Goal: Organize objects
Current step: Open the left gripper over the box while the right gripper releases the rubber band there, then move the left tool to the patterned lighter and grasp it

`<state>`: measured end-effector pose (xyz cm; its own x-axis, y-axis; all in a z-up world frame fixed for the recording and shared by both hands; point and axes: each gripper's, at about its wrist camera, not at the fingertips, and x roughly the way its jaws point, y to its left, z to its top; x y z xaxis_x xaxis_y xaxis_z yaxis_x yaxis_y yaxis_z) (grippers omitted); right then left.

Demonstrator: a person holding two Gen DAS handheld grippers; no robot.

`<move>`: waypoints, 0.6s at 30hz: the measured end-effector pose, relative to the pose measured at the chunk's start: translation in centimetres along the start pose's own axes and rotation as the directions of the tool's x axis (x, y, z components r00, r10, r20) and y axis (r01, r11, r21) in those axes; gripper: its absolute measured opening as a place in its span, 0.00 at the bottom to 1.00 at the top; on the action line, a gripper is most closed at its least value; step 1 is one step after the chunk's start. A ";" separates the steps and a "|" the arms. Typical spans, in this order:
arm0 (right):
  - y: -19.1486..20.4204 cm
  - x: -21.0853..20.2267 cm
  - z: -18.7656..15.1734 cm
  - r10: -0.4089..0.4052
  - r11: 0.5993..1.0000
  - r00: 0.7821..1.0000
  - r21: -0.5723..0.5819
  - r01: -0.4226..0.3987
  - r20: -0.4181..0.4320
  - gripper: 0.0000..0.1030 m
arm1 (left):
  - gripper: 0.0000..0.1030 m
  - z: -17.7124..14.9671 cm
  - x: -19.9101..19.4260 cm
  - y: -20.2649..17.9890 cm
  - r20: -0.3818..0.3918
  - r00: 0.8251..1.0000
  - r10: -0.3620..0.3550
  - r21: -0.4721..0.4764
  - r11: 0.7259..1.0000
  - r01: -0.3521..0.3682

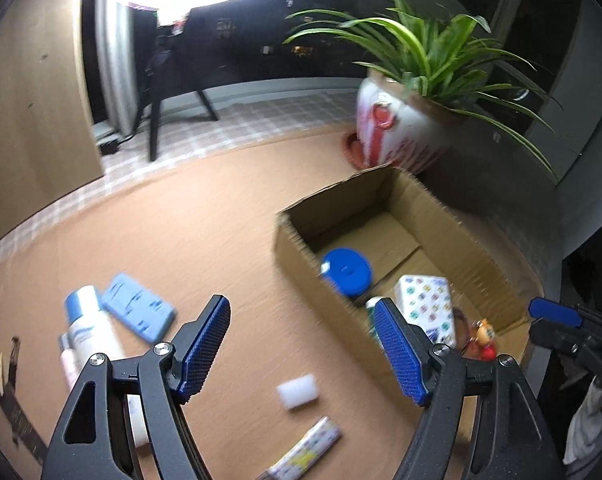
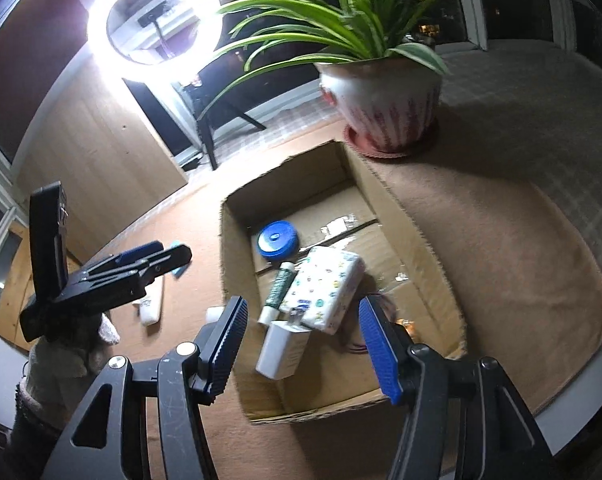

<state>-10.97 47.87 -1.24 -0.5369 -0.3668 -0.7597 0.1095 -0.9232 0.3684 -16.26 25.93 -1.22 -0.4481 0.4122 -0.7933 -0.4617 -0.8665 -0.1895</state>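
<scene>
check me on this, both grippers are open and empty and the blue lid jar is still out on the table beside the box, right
Not quite. The blue lid jar is already inside the cardboard box, next to the patterned tissue pack, as the right wrist view shows. The rest holds: the left gripper and right gripper are both open and empty.

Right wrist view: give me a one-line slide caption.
Right gripper open above the cardboard box already holding a blue-lidded jar, patterned tissue pack and green tube.

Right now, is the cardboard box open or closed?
Open. The cardboard box has no lid on top; a blue lid and tissue pack show inside.
</scene>
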 end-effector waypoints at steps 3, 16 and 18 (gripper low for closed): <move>1.3 0.1 -0.2 0.023 1.000 1.000 -0.013 -0.023 -0.004 0.53 | 0.75 -1.2 -0.8 1.5 -0.012 1.000 0.012 -0.029 0.999 -0.013; 5.8 1.9 -2.0 0.127 0.991 0.989 -0.035 -0.130 -0.072 0.53 | 0.75 -8.5 -1.3 3.5 -0.117 0.993 0.002 -0.030 1.000 -0.006; 6.2 2.2 -2.2 0.135 0.990 0.988 -0.040 -0.139 -0.080 0.53 | 0.75 -9.3 -1.0 3.0 -0.128 0.992 0.000 -0.013 1.000 -0.001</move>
<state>-9.62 41.08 -1.77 -0.4481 -0.4962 -0.7437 0.2159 -0.8673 0.4486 -10.08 20.26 -6.36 -0.3459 0.3731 -0.8609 -0.4509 -0.8707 -0.1962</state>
